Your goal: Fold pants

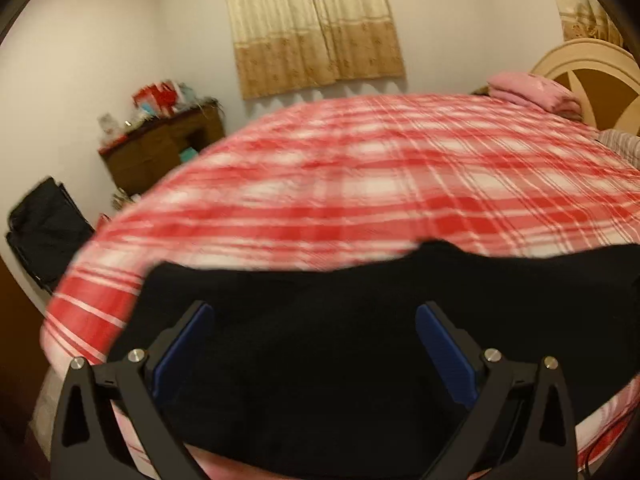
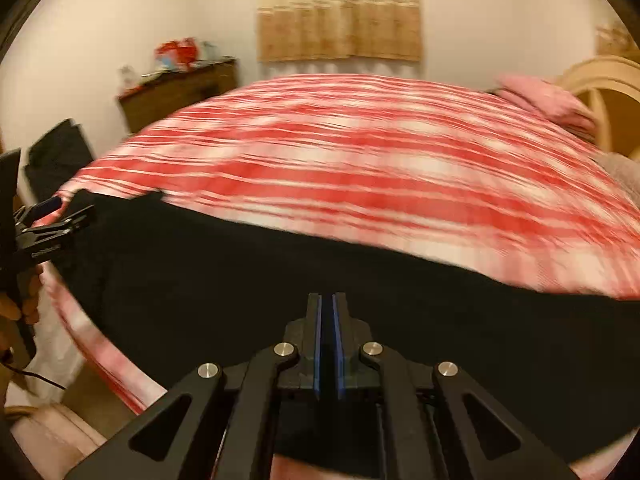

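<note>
Bed with red-and-white plaid cotton cover (image 1: pixel 360 168) fills both views; cream arched headboard (image 1: pixel 592 76) and a folded pink blanket (image 1: pixel 532 94) sit at its far right, brown wooden dresser (image 1: pixel 160 152) against the wall on the left. Black soft-fabric pants (image 1: pixel 320 320) lie along the near edge of the bed, long axis running left-right across both cameras, parallel to that edge. Both units point down at the cloth from the near side, so the garment is directly ahead of and below each. Left hand-held gripper (image 1: pixel 314 344) has jaws spread wide, blue pads (image 1: pixel 184 344) well apart, black cloth showing between them but nothing pinched; in the right wrist view it sits at the garment's left end (image 2: pixel 56 216). Right hand-held gripper (image 2: pixel 328 336) is closed to a thin slit, further right along the garment; cloth is black on black at the tips, so I can't tell whether it pinches fabric or is just closed over it. My read: each hand covers its own part of the long axis, left nearer the left end. Fold likely turns on lifting the near edge away toward the plaid. Frames are motion-blurred, so edges are approximate.
</note>
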Motion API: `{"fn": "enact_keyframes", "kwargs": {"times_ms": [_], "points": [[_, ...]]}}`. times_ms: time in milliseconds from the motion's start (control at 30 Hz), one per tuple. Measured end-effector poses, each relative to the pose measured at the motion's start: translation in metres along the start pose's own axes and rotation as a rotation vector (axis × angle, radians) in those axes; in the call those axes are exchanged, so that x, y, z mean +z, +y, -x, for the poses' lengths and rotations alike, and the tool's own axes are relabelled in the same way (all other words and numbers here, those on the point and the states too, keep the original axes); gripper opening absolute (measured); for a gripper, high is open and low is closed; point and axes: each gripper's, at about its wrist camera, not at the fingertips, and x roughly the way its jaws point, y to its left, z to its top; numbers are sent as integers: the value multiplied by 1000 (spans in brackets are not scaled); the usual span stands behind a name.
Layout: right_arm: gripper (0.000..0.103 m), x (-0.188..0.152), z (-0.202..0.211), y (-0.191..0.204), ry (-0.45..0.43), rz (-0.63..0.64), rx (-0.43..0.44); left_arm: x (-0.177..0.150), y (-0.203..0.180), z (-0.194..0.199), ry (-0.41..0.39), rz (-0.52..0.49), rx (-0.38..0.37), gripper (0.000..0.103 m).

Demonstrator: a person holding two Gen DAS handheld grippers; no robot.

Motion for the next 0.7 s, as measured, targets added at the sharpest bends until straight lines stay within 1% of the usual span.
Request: {"fn": "enact_keyframes", "kwargs": {"times_ms": [67,100,133,167,200,267,300,367,400,467,500,533,567,600,700], "points": [[6,-18,6,-30,34,-53,-47,-13,-14,-9,50,-15,-19,103],[6,-26,8,-41,42,-79,-41,-22,-23,-18,89,-43,-4,103],[6,-32,14,-52,32,-114,-3,-26,-25,-21,98,-53,7,103],[6,-35,20,-59,28,-135,8,-29,-24,-17,69,-36,14,103],[6,-36,29,-67,14,-157,0,-28,-23,-15,62,-26,14,103],[6,-35,51,-81,-70,-183,-49,-24,-22,-12,86,-39,16,103],[6,-33,67,-94,-131,-214,-72,-22,-22,-9,87,-42,24,103],[6,-31,97,-123,-224,-303,-120,-20,-19,0,65,-30,40,103],[6,-33,114,-144,-267,-372,-148,-18,-17,5,55,-16,34,103],[19,-38,132,-182,-313,-492,-204,-18,-18,7,52,3,12,103],[44,-45,142,-201,-334,-550,-247,-17,-19,9,54,9,0,103],[64,-50,148,-213,-350,-582,-282,-18,-22,11,56,7,-12,103],[66,-57,154,-225,-369,-614,-319,-18,-25,12,58,-1,-20,103],[66,-64,158,-237,-378,-639,-337,-18,-28,13,58,-11,-23,103],[66,-76,153,-257,-355,-681,-322,-19,-33,15,61,-27,-23,103]]}}
